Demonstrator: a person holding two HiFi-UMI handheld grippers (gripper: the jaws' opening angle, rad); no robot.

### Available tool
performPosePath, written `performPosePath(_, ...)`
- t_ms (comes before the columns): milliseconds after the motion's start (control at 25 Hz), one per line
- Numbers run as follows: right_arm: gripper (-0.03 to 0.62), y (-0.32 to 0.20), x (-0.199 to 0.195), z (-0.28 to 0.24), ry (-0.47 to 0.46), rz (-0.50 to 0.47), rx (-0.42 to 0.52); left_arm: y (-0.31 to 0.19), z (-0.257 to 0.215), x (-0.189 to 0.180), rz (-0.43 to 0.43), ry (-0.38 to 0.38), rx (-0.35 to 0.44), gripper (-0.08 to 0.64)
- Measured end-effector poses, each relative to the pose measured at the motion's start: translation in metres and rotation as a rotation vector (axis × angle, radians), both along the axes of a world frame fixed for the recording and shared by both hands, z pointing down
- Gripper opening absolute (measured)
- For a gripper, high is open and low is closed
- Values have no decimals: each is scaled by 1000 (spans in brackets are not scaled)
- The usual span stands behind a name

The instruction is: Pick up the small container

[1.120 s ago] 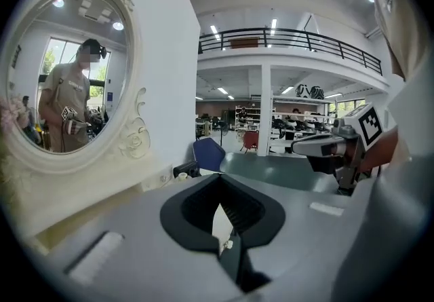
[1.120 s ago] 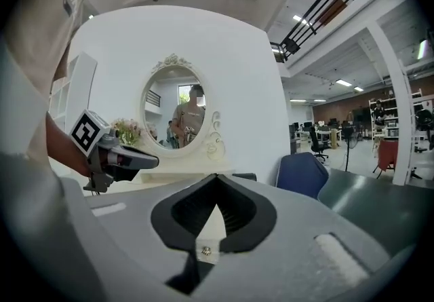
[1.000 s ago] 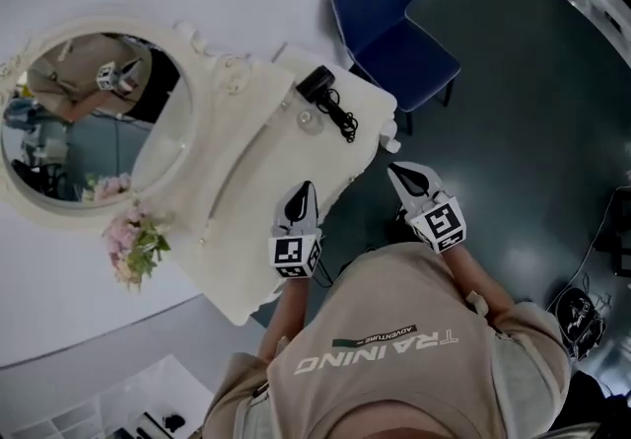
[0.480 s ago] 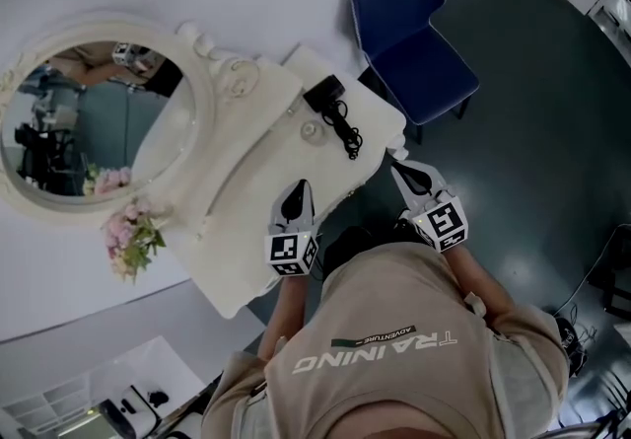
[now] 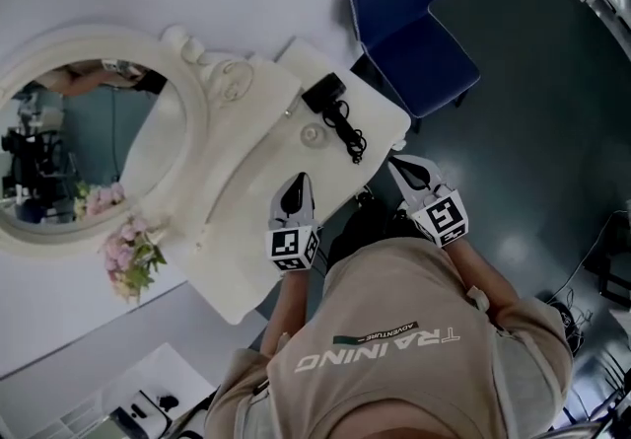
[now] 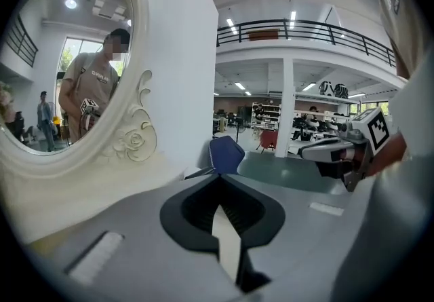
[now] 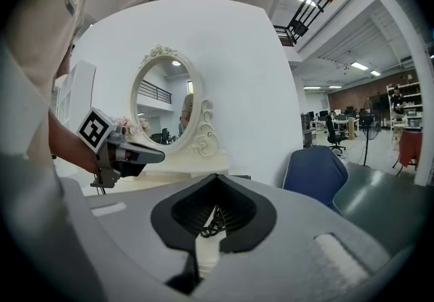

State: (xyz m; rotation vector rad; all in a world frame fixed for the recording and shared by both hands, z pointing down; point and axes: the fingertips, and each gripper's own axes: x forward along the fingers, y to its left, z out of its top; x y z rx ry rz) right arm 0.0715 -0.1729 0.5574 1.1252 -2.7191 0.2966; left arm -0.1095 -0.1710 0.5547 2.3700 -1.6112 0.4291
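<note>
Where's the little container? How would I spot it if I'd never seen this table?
Find the cream dressing table with the big oval mirror. At its end by the blue chair lies a black device with a curly cord. The small container sits beside that cord, toward the mirror: low, round and pale, nearly the tabletop's colour.

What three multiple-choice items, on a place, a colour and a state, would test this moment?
1. The small container stands: A on the floor; B on the table by the black corded device; C on a shelf.
2. The chair beside the table is: A blue; B red; C white.
3. The left gripper has its jaws: A wide open; B closed on the container; C shut, empty.
B: the head view shows it beside the cord. A: seat and back are blue. C: they meet with nothing between.
</note>
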Motion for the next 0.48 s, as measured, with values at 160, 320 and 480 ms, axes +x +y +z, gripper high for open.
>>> performPosePath(160, 3, -29, -5, -12, 20, 37, 16, -27, 7, -2, 55, 5, 0, 14)
performPosePath(320, 3, -49, -22, -22, 46, 41, 33, -48, 5, -11, 97, 15, 30, 14)
performPosePath(480, 3, -68, -35, -32, 67, 60, 41, -62, 6, -19, 141, 35, 55, 14)
